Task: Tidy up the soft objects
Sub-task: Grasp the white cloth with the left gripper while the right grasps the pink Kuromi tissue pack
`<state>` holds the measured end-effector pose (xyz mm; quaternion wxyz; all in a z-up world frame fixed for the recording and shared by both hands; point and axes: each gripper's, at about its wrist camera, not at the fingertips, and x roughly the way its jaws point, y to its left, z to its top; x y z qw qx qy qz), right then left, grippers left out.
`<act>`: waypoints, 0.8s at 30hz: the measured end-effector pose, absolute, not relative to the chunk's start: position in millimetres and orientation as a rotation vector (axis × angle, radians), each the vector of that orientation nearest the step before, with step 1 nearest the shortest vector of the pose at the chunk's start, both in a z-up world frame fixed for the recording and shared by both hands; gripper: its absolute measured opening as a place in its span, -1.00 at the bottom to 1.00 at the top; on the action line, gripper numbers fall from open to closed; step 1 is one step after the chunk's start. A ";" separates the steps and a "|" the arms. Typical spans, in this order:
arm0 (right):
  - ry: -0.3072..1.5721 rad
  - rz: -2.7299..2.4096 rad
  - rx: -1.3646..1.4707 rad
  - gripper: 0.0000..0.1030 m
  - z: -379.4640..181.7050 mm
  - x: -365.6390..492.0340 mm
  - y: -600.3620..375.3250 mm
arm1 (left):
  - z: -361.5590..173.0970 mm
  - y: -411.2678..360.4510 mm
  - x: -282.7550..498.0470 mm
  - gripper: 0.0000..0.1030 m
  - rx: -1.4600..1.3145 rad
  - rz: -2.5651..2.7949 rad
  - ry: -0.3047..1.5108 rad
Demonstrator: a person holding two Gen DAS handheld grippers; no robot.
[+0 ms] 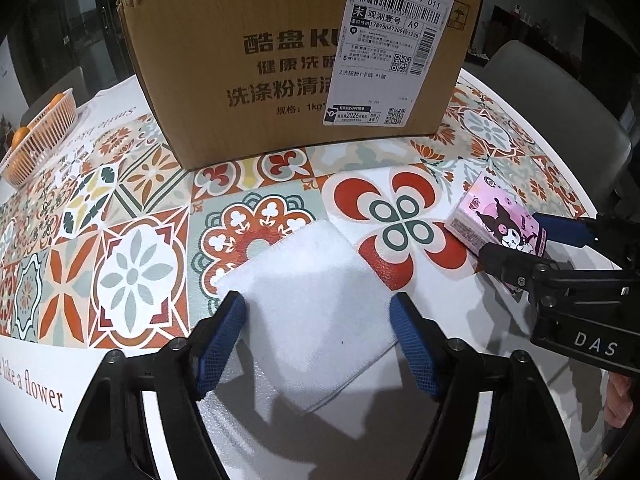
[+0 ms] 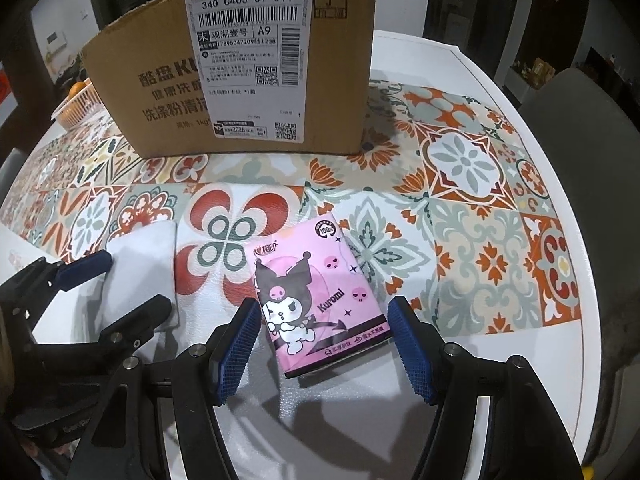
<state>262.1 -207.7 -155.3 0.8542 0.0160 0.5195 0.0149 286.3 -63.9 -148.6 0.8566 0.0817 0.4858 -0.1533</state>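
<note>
We hold our left gripper (image 1: 318, 332) low over a folded white cloth (image 1: 308, 312) that lies flat on the patterned tablecloth (image 1: 132, 264). Its blue-padded fingers (image 1: 220, 344) stand wide apart, one on each side of the cloth's near half, and grip nothing; whether the pads touch the cloth's edges we cannot tell.

Our right gripper (image 2: 322, 344) hangs over a pink Kuromi tissue pack (image 2: 316, 296), which lies flat on the same tablecloth, to the right of the cloth and apart from it. The fingers (image 2: 412, 356) are spread wide and flank the pack's near end. The left pad sits just beside the pack's edge, the right pad stands a little clear of it, and the pack is not clamped. In the left wrist view the same pack (image 1: 496, 228) shows at the right, with the right gripper's fingers on either side of it.

Behind both things, farther across the table, stands a brown cardboard box (image 1: 248, 60) with Chinese print and a white shipping label (image 1: 392, 44) on its near face. Its top flaps are open, but we cannot see inside it. At the far left edge of the table sits an orange plastic basket (image 1: 48, 128) with oranges (image 1: 20, 136) in it. A grey chair (image 2: 580, 120) stands beyond the table's right rim.
</note>
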 end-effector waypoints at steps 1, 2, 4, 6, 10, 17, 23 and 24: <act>1.090 0.032 0.038 0.30 -155.6 261.6 -207.6 | -148.2 -63.9 285.8 0.25 0.174 -0.322 1.013; 1.090 0.032 0.040 0.30 -155.7 261.4 -207.4 | -147.7 -64.0 285.5 0.11 0.173 -0.323 1.008; 1.084 0.030 0.041 0.30 -156.0 259.9 -206.7 | -146.7 -62.5 284.2 -0.15 0.165 -0.318 0.993; 1.081 0.029 0.038 0.24 -156.0 258.5 -205.8 | -146.1 -61.1 282.9 -0.33 0.161 -0.317 0.985; 1.078 0.031 0.033 0.18 -155.4 255.7 -203.6 | -144.4 -59.9 281.7 -0.71 0.156 -0.323 0.982; 1.061 0.043 0.051 0.16 -149.1 249.0 -199.7 | -139.0 -59.4 278.0 -0.83 0.134 -0.336 0.988; 1.020 0.047 0.071 0.14 -136.7 241.8 -198.9 | -124.6 -57.2 268.9 -0.83 0.111 -0.339 0.955; 1.014 0.047 0.074 0.14 -134.9 240.8 -198.8 | -121.8 -56.8 267.7 -0.83 0.107 -0.339 0.948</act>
